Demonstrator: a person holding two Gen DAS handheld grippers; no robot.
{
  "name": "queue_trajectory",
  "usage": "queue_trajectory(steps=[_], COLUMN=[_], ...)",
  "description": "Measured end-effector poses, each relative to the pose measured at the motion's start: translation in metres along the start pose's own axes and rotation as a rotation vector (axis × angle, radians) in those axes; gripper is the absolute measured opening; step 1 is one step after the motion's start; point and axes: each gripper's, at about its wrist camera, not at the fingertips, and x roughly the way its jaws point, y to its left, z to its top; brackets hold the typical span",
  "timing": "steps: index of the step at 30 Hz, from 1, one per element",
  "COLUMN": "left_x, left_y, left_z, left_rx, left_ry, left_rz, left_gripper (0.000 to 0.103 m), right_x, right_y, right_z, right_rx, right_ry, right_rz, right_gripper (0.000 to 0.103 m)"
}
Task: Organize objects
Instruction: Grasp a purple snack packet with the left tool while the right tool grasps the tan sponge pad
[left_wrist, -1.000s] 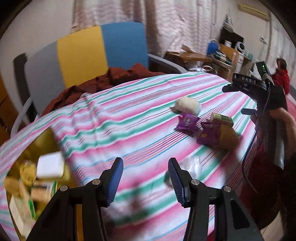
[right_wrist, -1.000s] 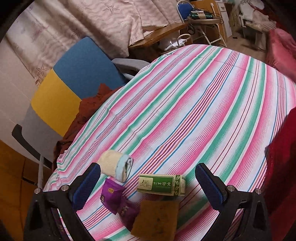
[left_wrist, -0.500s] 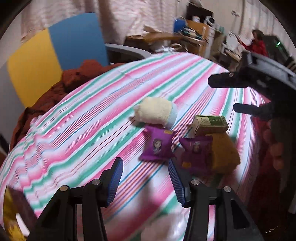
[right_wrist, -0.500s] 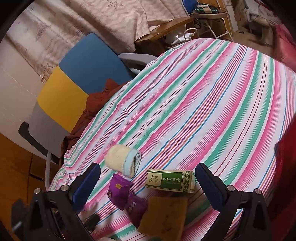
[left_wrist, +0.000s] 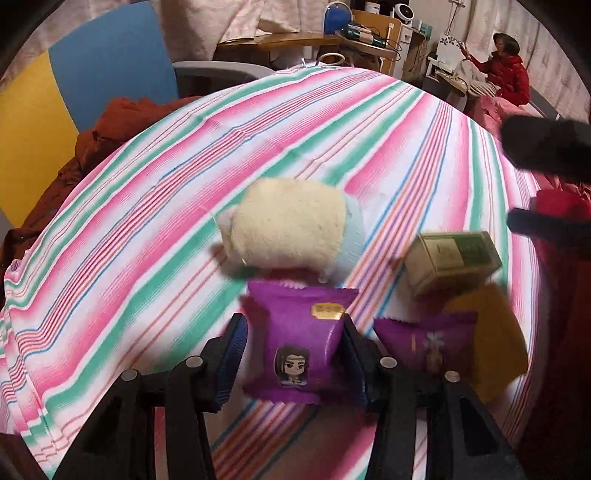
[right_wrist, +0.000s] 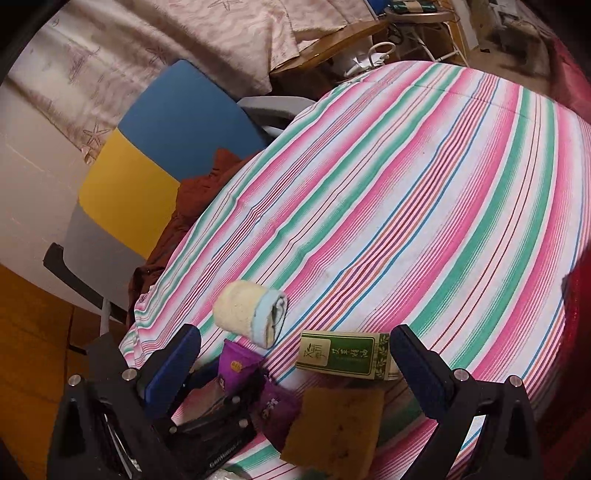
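Five items lie clustered on the striped table, none sorted yet that you can see. Your left gripper brackets the purple snack packet, jaws apparently touching but not clamped; your right gripper hovers wide open above the green box.

The surface is wearing a cloth with pink, green, white and thin blue stripes. The near snack packet is showing bright purple with a small gold label and a cartoon face with dark hair. A second packet to its right is purple too. The rolled towel is looking creamy yellow with a pale blue edge. The box is showing green and cream. The sponge is looking mustard brown. The far chair is showing blue, yellow and grey blocks. Both grippers are black with blue pads.
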Motion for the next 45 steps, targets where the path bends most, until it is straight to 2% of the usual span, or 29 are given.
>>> queue_trajectory(steps=[3,5,13,19,23,27,34,40,45], left_x=[0.0,-0.002,-0.02,-0.034,-0.044,-0.057,-0.07,-0.079,-0.087], left_y=[0.007,0.013,0.035,0.038,0.043,0.043,0.05,0.047,0.042], left_z=[0.0,-0.005,-0.04,-0.069,-0.088,-0.112,-0.134,-0.156,-0.167], left_rx=[-0.03,-0.046,-0.123,-0.19,-0.26,-0.303,-0.363,-0.39,-0.379], left_ry=[0.007,0.006,-0.002,-0.023,-0.045,-0.066,-0.094,-0.129,-0.141], left_rz=[-0.008,-0.016,0.029,0.077,0.074,0.101,0.103,0.101,0.103], left_gripper=[0.038,0.037,0.037,0.037,0.036,0.036,0.036,0.036,0.036], right_x=[0.001,0.003,0.004,0.006,0.01,0.013,0.016,0.023,0.01], right_y=[-0.003,-0.003,-0.01,-0.013,-0.014,-0.013,-0.007,-0.004,0.006], right_z=[0.001,0.0,0.004,0.004,0.004,0.003,-0.001,-0.009,-0.011], right_rx=[0.012,0.011,0.045,0.058,0.064,0.066,0.032,0.031,-0.053], right_ry=[0.006,0.011,0.014,0.024,0.045,0.068,0.09,0.188,0.225], right_rz=[-0.006,-0.01,-0.031,-0.041,-0.038,-0.016,-0.014,0.021,0.016], right_gripper=[0.103,0.103,0.103,0.103,0.103,0.103,0.103,0.103,0.103])
